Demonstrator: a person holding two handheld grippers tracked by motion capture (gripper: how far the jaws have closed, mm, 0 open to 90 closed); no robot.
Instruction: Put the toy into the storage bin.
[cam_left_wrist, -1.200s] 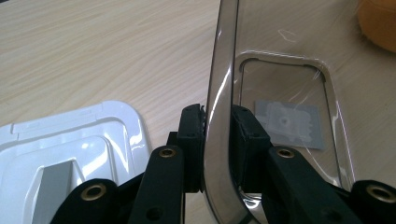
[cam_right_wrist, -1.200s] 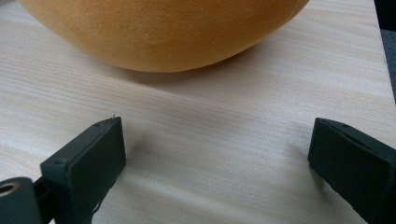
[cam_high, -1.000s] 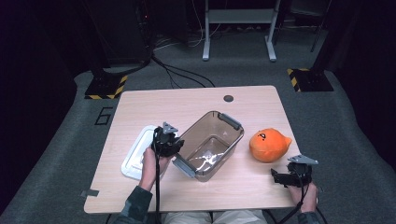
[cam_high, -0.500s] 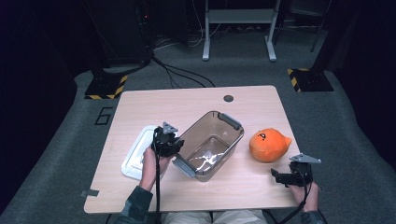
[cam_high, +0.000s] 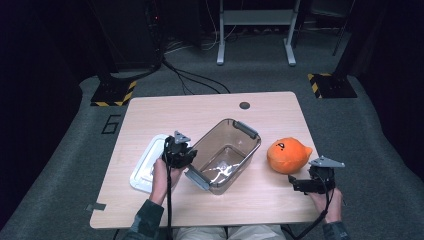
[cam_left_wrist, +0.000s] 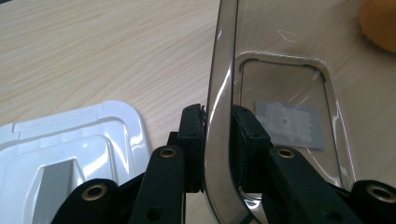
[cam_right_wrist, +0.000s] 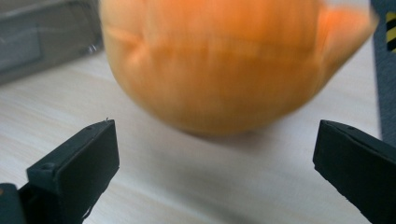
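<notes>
Smoky brown clear plastic is forming the bin (cam_high: 225, 161), which is sitting slantwise around the middle of the surface (cam_high: 200, 112), a little toward the near edge, with a grey handle at each short end. The left claw (cam_high: 181, 156) is pinching the bin's long wall on the side facing the left edge; in the left gripper view its two black pads are pressing on the wall (cam_left_wrist: 219, 140) from inside and outside, one pad (cam_left_wrist: 192, 140) on the outer face. A white lid (cam_high: 146, 167) is lying flat just beside that claw, near the surface's left edge and touching nothing else that can be made out.

An orange plush toy (cam_high: 287, 154) is resting near the right edge, just beside the bin's far-right corner but apart from it. The right claw (cam_high: 294, 184) is hovering close to the near right corner, pointing toward the toy. In the right gripper view its jaws are standing spread wide, with the blurred toy (cam_right_wrist: 224, 65) ahead of them and nothing between the pads.
</notes>
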